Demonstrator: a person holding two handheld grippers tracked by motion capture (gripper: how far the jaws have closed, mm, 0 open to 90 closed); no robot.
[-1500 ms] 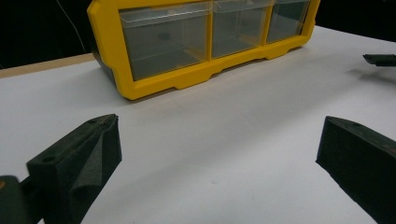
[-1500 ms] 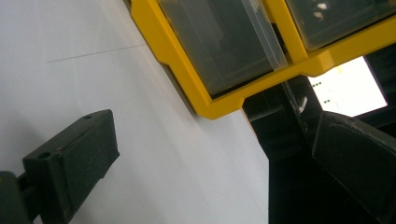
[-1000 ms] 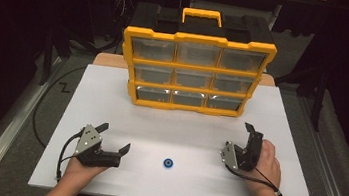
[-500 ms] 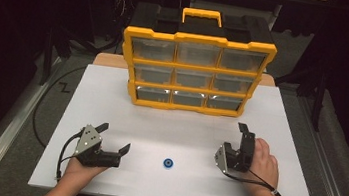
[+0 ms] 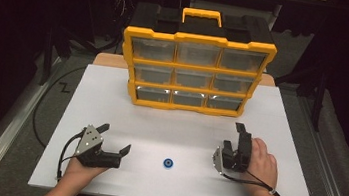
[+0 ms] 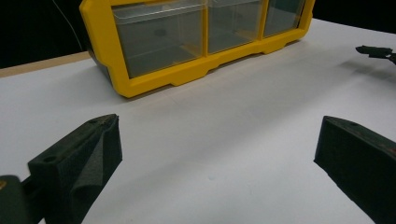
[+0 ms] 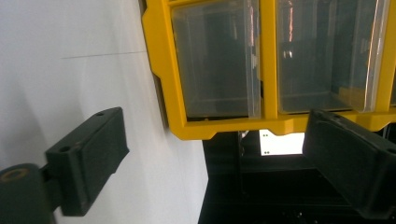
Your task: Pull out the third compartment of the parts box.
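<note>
A yellow organiser (image 5: pixel 195 75) with several clear drawers stands at the back of the white table (image 5: pixel 106 100). A small blue round part (image 5: pixel 168 163) lies near the front edge, between my two hands. To its left, my left gripper (image 5: pixel 116 138) rests low over the table, open and empty; its own view (image 6: pixel 215 154) faces the organiser's bottom row (image 6: pixel 154 79). To the right of the part, my right gripper (image 5: pixel 233 137) is rolled on its side. Its jaws (image 7: pixel 217 154) are open and have just been closing a little, with nothing between them.
The right gripper's jaw tip (image 6: pixel 376 50) juts in at the far right of the left gripper view. The organiser (image 7: pixel 266 70) lies sideways across the right gripper view. A black cable (image 5: pixel 43 107) curves beside the table's left edge. Dark floor surrounds the table.
My right hand has shifted slightly left toward the blue part, with its gripper turning a little. The left hand and the part have stayed put.
</note>
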